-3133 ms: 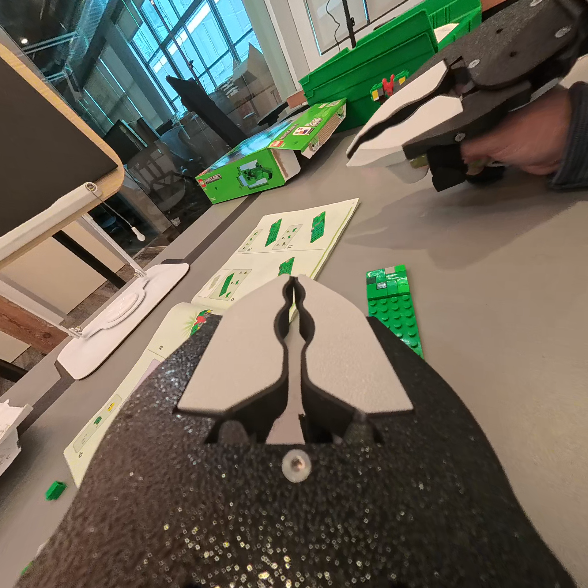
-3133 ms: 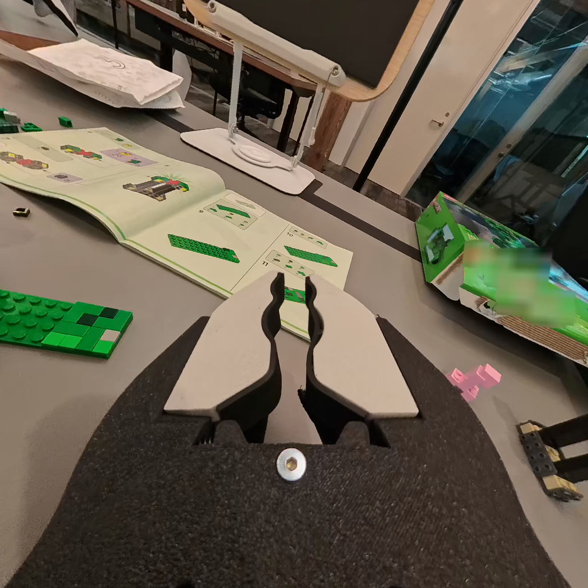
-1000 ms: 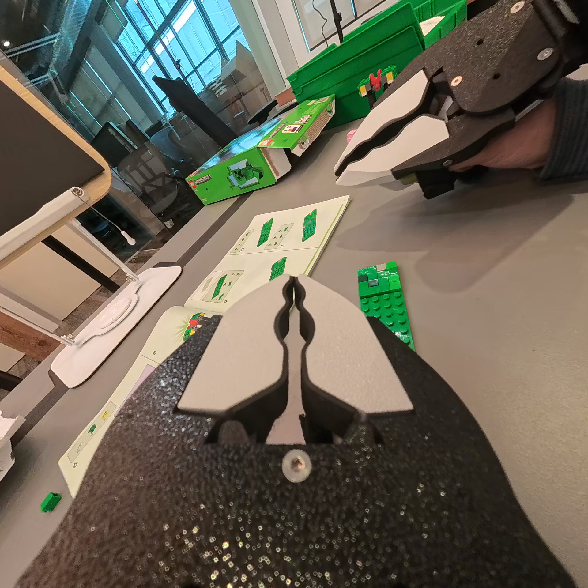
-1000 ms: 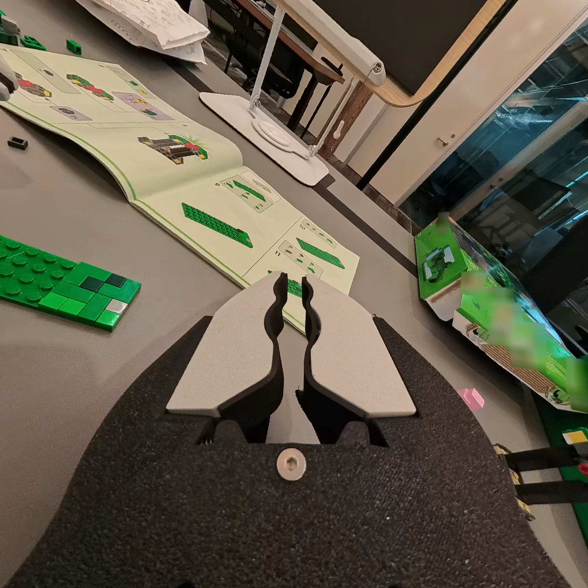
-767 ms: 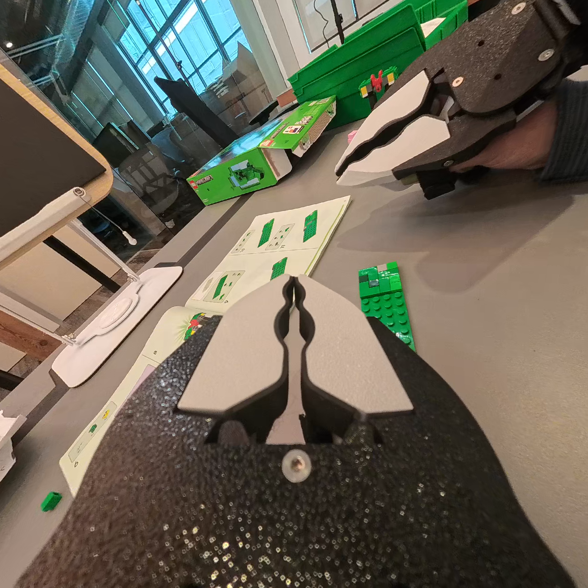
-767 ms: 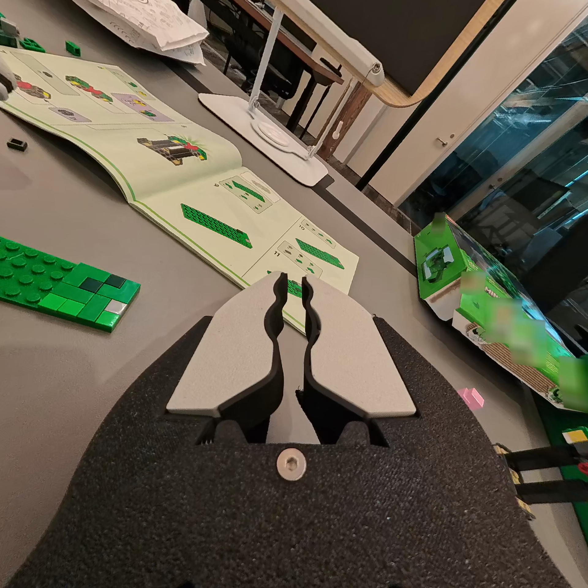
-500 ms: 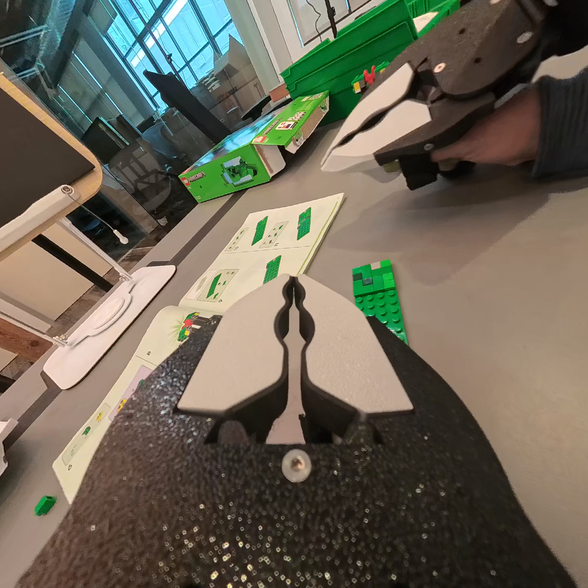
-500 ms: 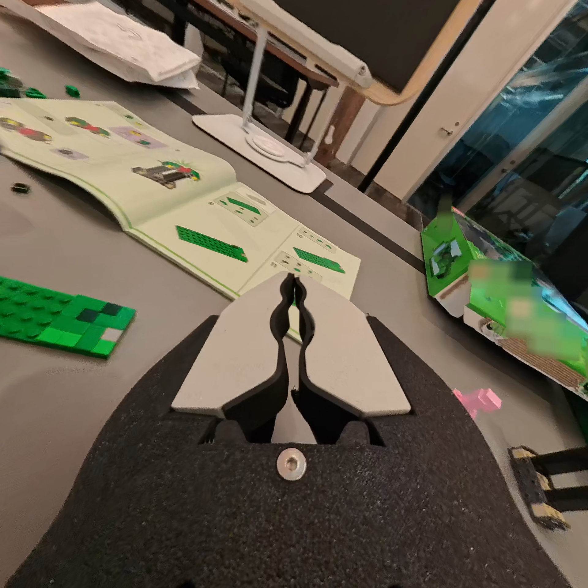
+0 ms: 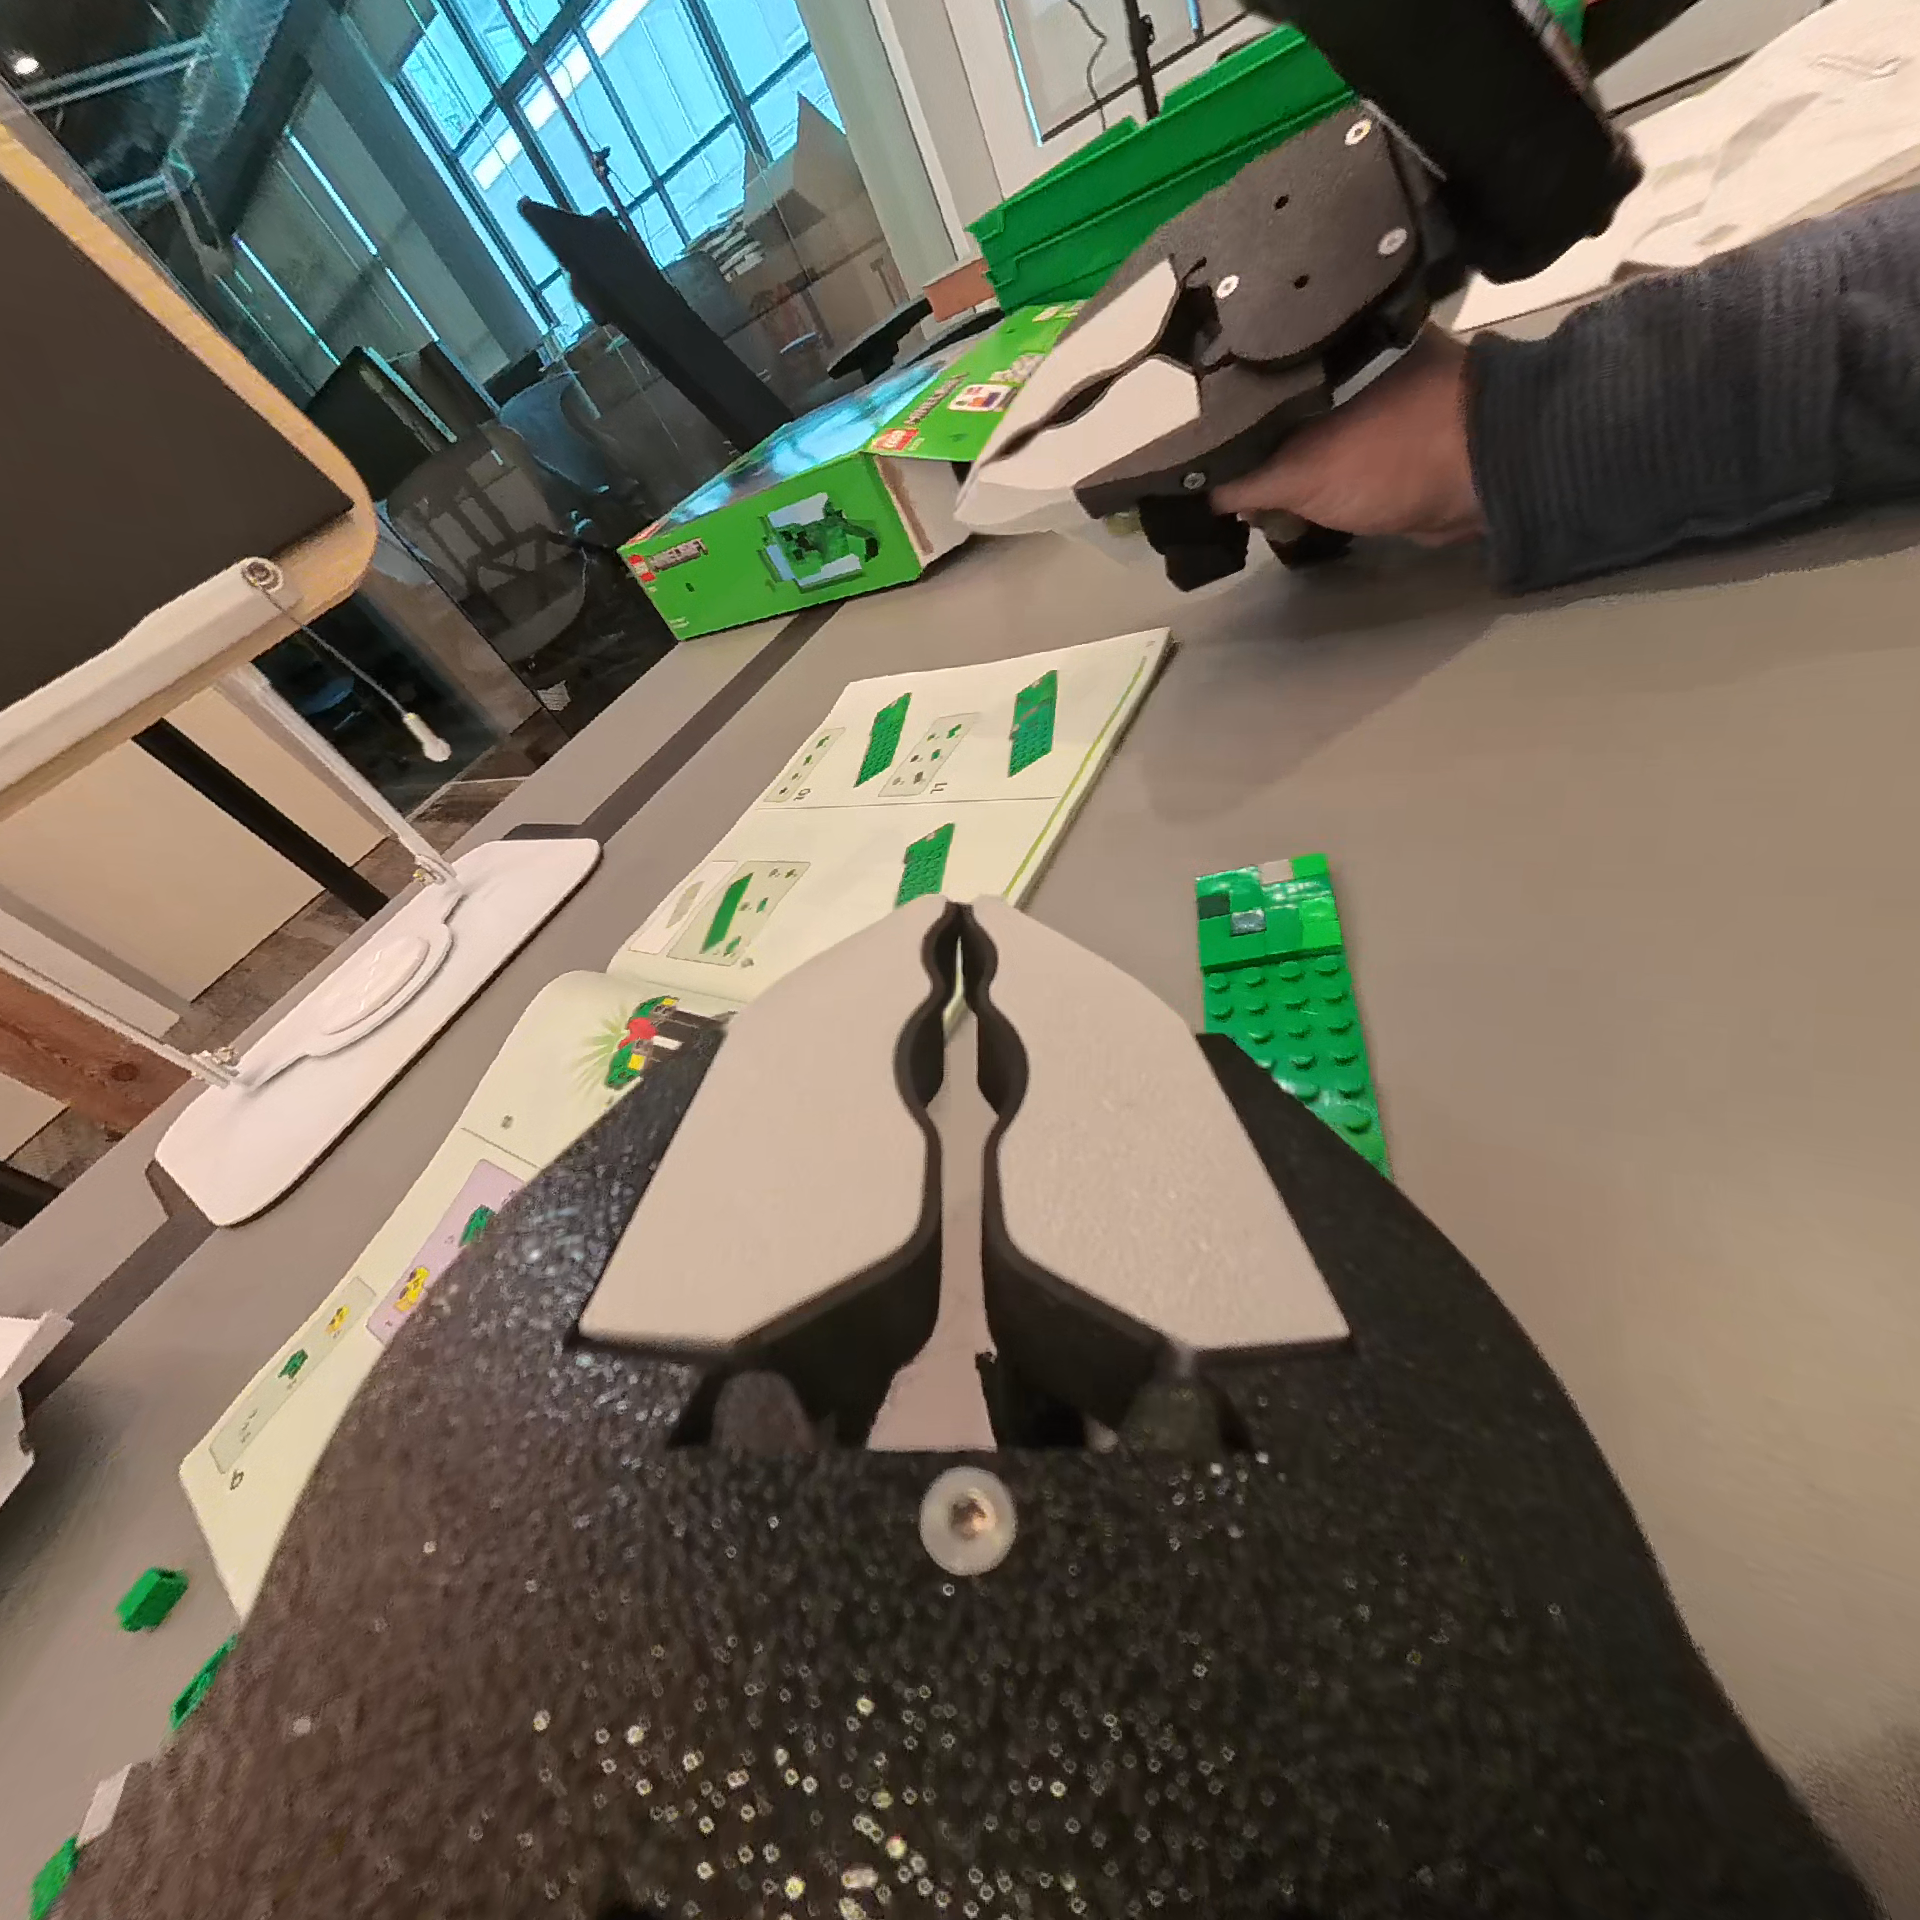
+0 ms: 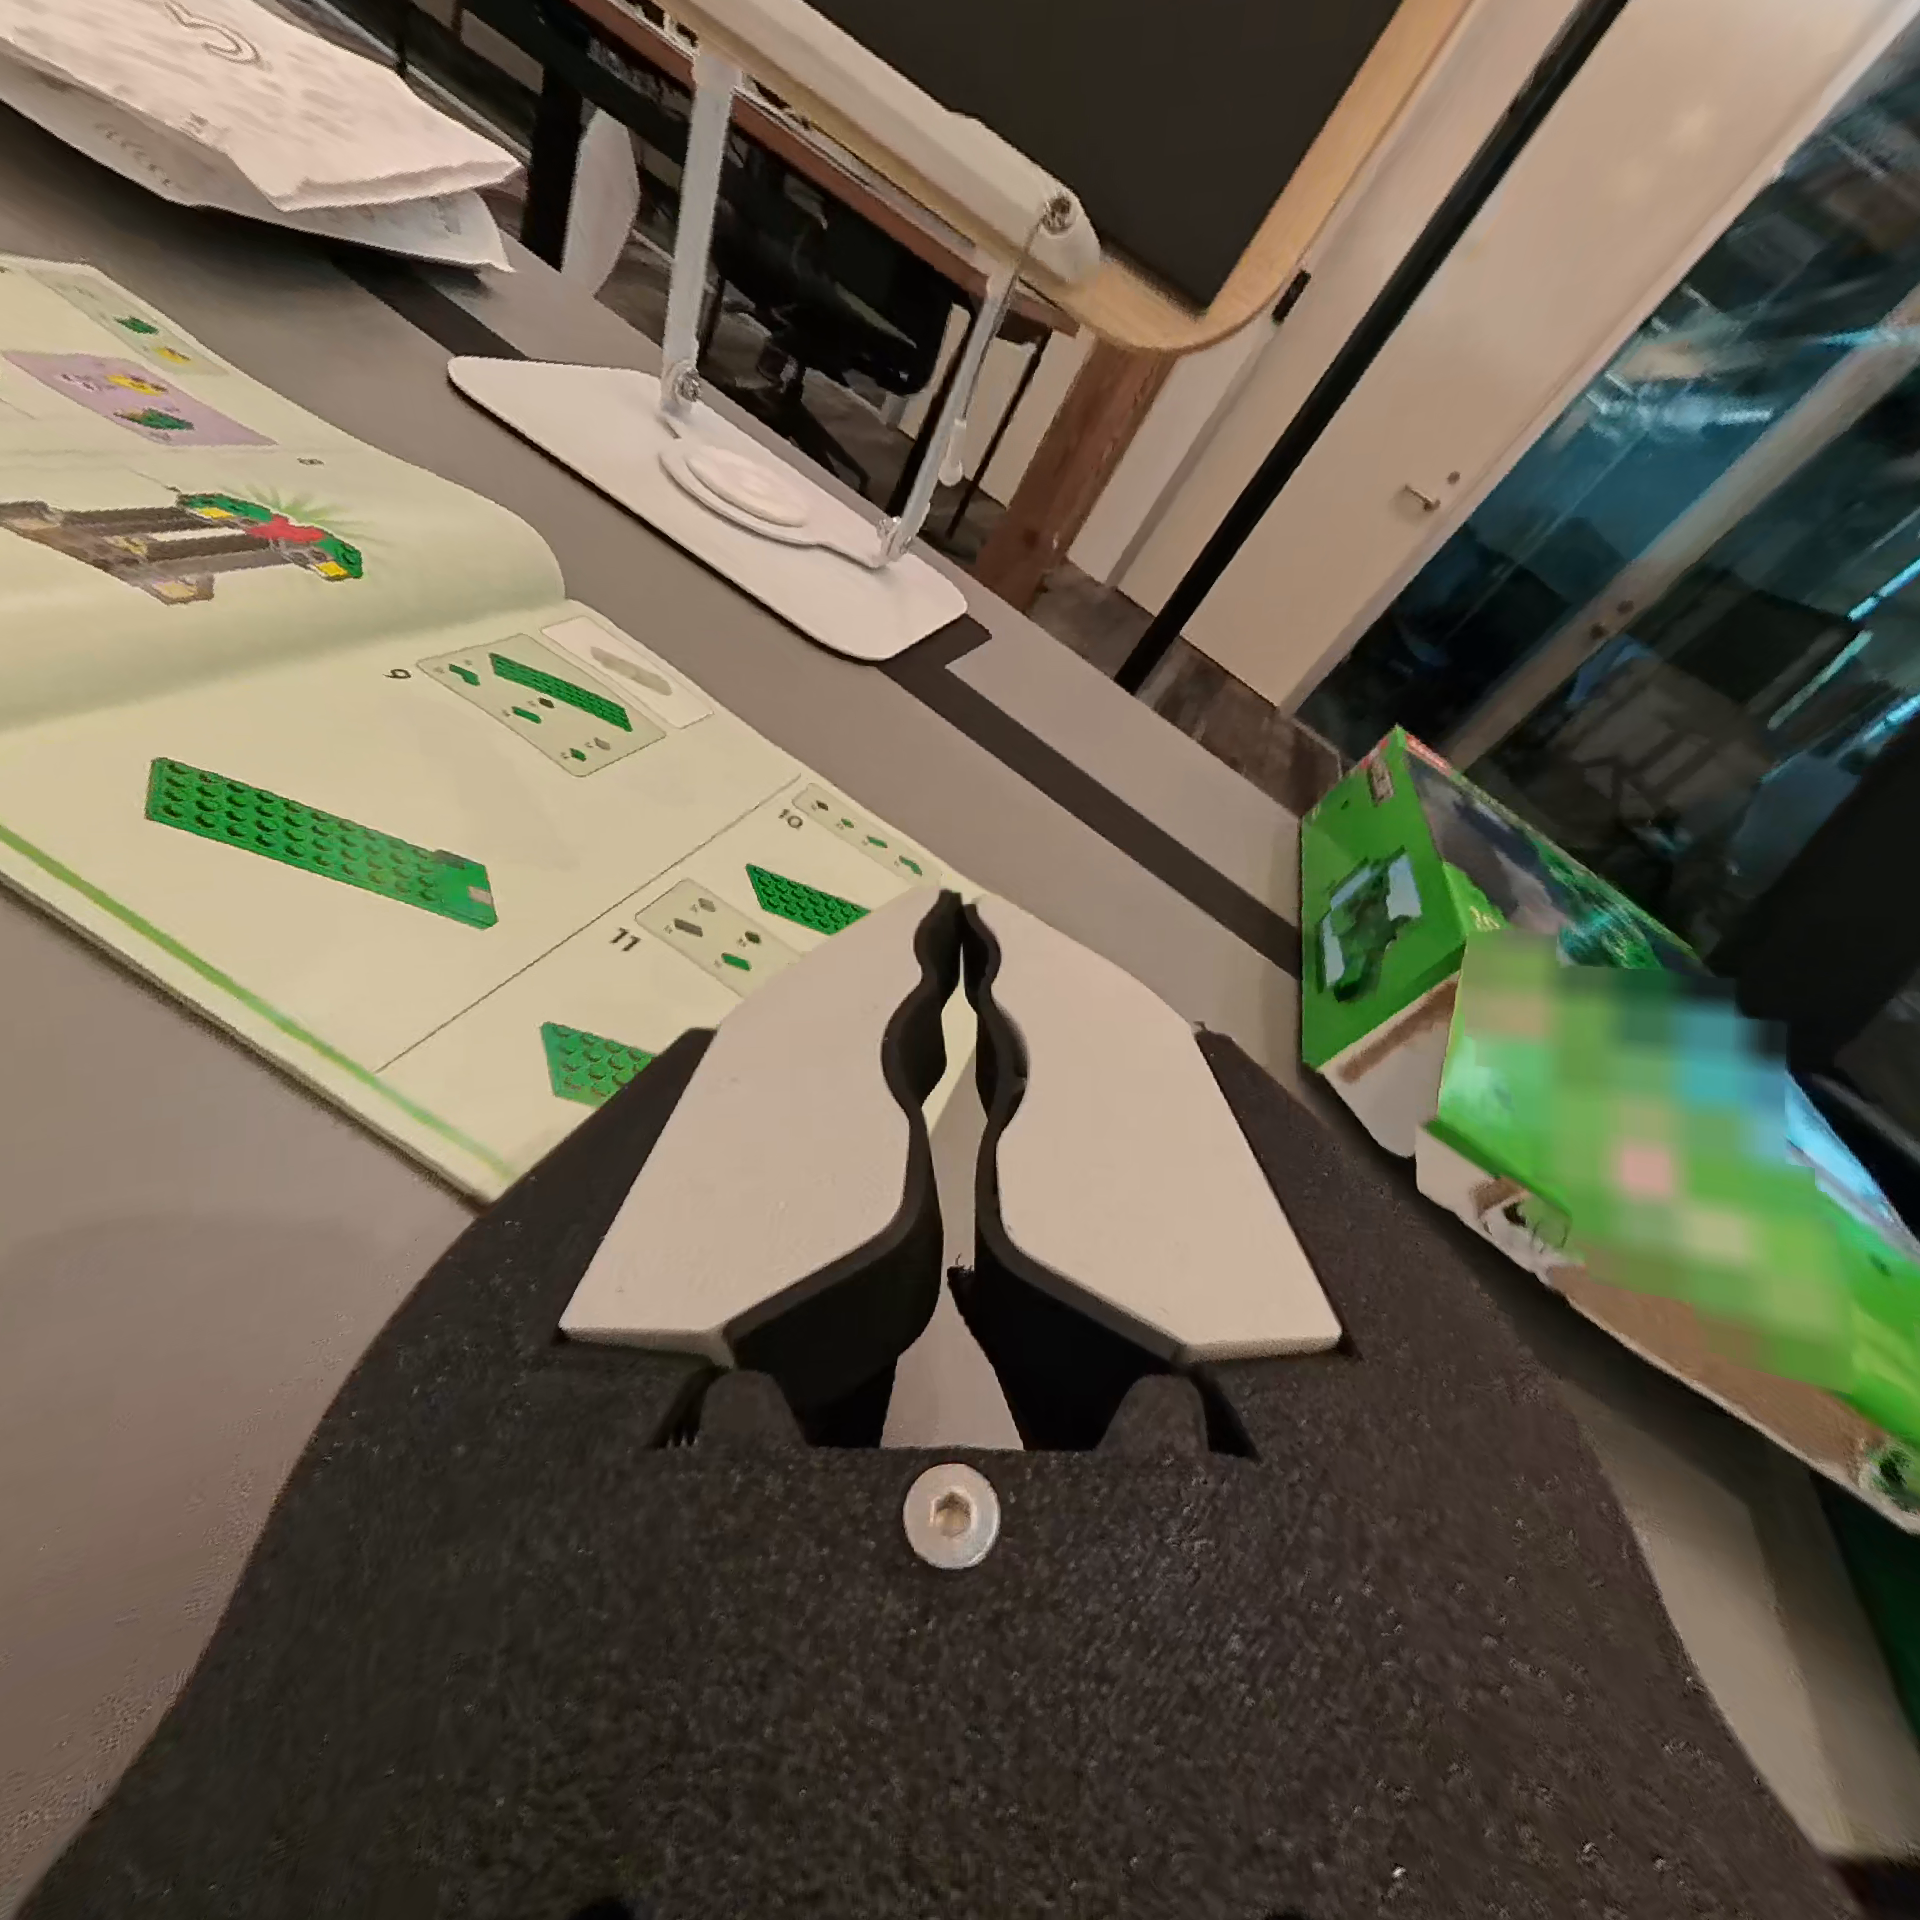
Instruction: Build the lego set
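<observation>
Both your hand-held grippers are pinched together on nothing: left hand-held gripper (image 9: 961, 914) low over the instruction booklet (image 9: 940, 774), right hand-held gripper (image 10: 956, 906) up by the lego box (image 9: 790, 535). Green baseplate (image 9: 1283, 971) lies flat on the table (image 9: 1610, 935) just right of the booklet, so grab a loose green brick (image 9: 151, 1597) first. Nothing's blocking it.

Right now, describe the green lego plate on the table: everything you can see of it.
The green lego plate is a long, narrow studded plastic strip lying flat on the grey table, just right of the open instruction booklet but apart from it. Its far end is covered with smooth tiles in light and dark green, plus a grey one; the rest shows bare studs. Its near end is hidden behind the left gripper. Nothing grips it.
</observation>
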Available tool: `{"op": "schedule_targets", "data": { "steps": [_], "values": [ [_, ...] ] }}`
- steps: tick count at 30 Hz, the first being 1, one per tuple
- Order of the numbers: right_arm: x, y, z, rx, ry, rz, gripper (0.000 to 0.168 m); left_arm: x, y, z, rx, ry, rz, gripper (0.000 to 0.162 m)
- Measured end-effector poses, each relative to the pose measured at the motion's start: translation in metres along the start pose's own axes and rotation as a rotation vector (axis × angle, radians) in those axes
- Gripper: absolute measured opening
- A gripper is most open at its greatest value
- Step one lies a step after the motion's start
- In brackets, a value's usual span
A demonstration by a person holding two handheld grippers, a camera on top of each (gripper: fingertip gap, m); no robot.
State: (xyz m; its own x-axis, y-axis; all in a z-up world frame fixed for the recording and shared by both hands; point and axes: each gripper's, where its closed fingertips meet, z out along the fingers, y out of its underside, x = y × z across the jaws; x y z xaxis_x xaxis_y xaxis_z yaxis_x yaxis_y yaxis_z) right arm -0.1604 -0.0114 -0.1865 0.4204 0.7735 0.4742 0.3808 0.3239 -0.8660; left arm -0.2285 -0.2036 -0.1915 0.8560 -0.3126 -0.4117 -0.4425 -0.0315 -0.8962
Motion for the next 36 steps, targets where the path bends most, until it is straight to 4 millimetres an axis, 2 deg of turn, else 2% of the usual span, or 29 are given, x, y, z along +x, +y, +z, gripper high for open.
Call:
{"op": "schedule_targets", "data": {
  "steps": [2, 5, 8, 11, 13, 15, 18, 23, 36],
  "values": [
    [-0.002, -0.005, 0.006, 0.040, -0.050, 0.020, 0.000, -0.005, -0.003, 0.005, 0.015, -0.027, -0.005, 0.000],
    [-0.010, -0.011, 0.011, 0.096, -0.182, 0.031, 0.000, -0.012, -0.013, 0.022, 0.050, -0.058, -0.011, 0.000],
    [-0.009, 0.000, 0.017, 0.060, -0.247, -0.033, 0.000, -0.024, -0.027, 0.047, 0.085, -0.100, -0.023, 0.000],
    [-0.011, 0.014, 0.014, 0.022, -0.331, -0.084, 0.000, -0.029, -0.036, 0.073, 0.114, -0.061, -0.050, 0.000],
    [-0.019, 0.017, 0.008, 0.022, -0.433, -0.061, 0.000, -0.032, -0.036, 0.088, 0.108, -0.029, -0.061, 0.000],
    [-0.019, 0.021, 0.005, 0.006, -0.459, -0.058, 0.000, -0.031, -0.031, 0.096, 0.106, -0.008, -0.065, 0.000],
    [-0.022, 0.027, 0.004, -0.030, -0.520, -0.036, 0.000, -0.028, -0.021, 0.098, 0.089, 0.020, -0.089, 0.000],
    [-0.018, 0.030, 0.006, -0.068, -0.563, 0.072, 0.000, -0.028, -0.017, 0.097, 0.081, 0.035, -0.124, 0.000],
    [-0.034, 0.041, 0.006, -0.154, -0.642, 0.012, 0.000, -0.020, -0.017, 0.097, 0.083, 0.069, -0.075, 0.000]
  ]
}}
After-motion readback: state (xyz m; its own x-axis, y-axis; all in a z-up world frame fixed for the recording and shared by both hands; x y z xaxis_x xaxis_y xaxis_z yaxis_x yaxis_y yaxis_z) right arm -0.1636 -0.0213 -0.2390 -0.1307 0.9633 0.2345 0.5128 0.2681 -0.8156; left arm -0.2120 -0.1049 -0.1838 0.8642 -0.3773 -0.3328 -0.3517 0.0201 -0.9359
